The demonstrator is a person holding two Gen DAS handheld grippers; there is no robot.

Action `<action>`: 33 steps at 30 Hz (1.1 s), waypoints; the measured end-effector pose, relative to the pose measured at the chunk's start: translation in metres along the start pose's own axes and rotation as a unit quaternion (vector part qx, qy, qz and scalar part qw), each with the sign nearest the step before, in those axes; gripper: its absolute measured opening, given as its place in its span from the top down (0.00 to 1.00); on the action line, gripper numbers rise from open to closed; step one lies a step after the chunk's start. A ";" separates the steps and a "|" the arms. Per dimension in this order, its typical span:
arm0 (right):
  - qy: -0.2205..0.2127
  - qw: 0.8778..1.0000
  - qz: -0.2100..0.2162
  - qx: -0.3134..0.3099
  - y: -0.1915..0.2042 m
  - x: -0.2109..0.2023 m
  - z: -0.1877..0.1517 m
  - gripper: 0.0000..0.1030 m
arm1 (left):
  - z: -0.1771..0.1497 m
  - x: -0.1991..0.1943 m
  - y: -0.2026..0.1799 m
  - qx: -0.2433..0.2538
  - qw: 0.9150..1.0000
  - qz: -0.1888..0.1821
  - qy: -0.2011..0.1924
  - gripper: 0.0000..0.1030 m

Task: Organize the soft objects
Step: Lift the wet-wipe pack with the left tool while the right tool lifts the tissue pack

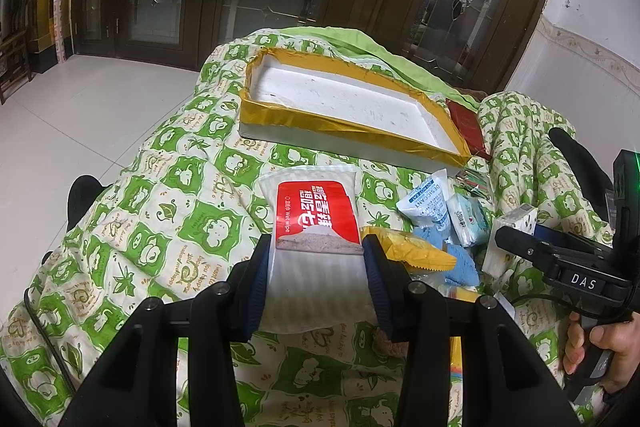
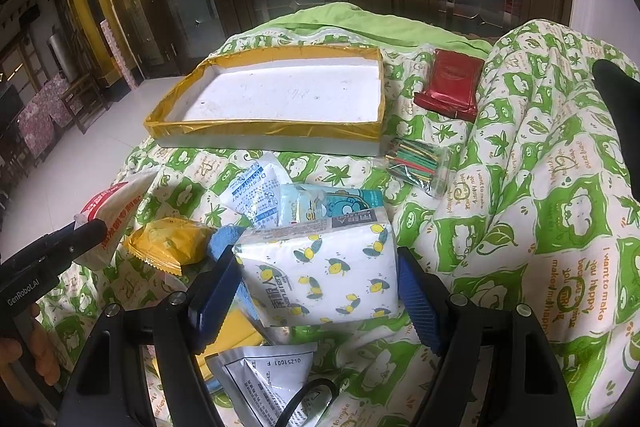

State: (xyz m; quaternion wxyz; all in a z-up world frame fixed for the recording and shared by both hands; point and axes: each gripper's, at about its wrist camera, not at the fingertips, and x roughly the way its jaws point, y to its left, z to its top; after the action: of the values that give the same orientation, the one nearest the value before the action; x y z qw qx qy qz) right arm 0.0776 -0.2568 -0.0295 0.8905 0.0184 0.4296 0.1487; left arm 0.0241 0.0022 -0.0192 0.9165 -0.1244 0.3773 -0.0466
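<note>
Quilted green blanket (image 1: 168, 211), left tool (image 1: 316, 255) pinching glossy wet-wipe packet (image 1: 312, 211)

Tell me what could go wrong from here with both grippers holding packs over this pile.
1. The left gripper pinches the wet wipe pack only at its near end; the limp pack could sag or slip before reaching the tray.
2. The right gripper squeezes the tissue pack by its edges; it might deform or pop out.
3. The desiccant packet and yellow snack pack lie close by and could get dragged.
</note>
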 end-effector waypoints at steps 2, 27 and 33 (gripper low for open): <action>-0.001 1.000 0.001 0.001 0.000 -0.001 0.000 0.22 | 0.000 0.000 0.000 0.000 1.000 0.000 0.000 0.58; -0.004 1.000 0.002 0.005 -0.001 -0.003 0.000 0.22 | 0.000 0.000 -0.002 0.001 1.000 0.002 0.000 0.58; -0.006 1.000 0.005 0.007 -0.001 -0.005 0.001 0.22 | 0.000 0.000 -0.002 0.001 1.000 0.002 0.001 0.58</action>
State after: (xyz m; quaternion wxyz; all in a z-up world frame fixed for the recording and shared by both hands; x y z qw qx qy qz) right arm 0.0752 -0.2587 -0.0252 0.8921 0.0276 0.4252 0.1500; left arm 0.0237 -0.0002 -0.0187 0.9164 -0.1228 0.3783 -0.0456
